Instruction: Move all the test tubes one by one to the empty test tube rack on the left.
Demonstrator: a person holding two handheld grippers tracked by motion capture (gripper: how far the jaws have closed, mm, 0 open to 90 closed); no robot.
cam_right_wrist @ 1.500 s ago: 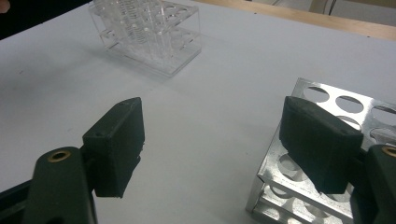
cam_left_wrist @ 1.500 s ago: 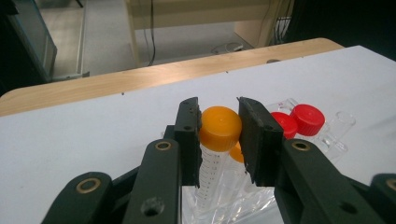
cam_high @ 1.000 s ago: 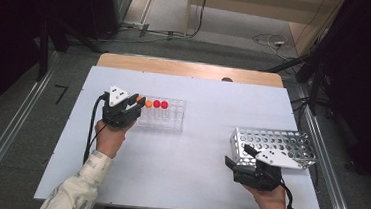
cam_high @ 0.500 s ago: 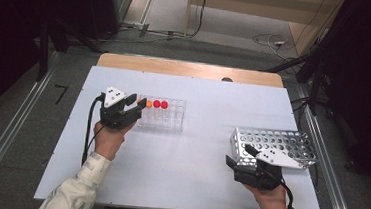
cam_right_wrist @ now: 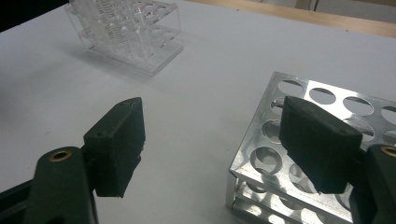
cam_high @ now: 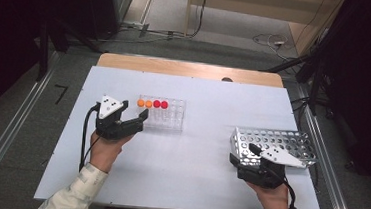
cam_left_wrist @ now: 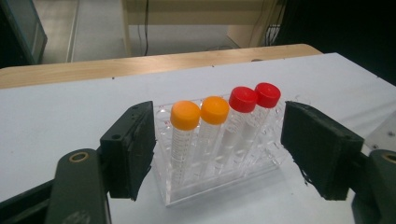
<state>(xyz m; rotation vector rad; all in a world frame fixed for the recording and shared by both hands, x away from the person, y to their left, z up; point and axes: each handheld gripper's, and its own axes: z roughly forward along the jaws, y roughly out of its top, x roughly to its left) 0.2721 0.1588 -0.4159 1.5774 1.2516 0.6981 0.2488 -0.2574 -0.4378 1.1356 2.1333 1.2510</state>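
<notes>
The clear rack [cam_high: 165, 114] sits a bit left of the middle of the table [cam_high: 187, 185], and everything else is easiest to place off that. Four capped tubes stand in its near-left row: two orange tubes [cam_left_wrist: 185, 135] at the left end, two red tubes [cam_left_wrist: 243, 123] right next to them, caps touching or nearly so. The left gripper [cam_high: 137, 123] sits just left of the rack; its jaws have just been opening and stand wide with nothing between the pads, the tubes only framed in the gap further off. The right gripper [cam_high: 244, 157] is well off to the right of the rack, jaws spread and empty too, with one pad hovering over the corner of the metal rack [cam_high: 275, 144], which has no tubes in it as far as I can see. On handling: these look like light plastic tubes, stiff but smooth-walled, so I'd guess they slip if you pinch too low on the taper. I'd grab just under the cap, where the body is straight, and pull straight up so the clear rack, also light plastic, doesn't tip or come along. The tubes are packed tight, so the end orange one looks like the easiest to get the pads around.
</notes>
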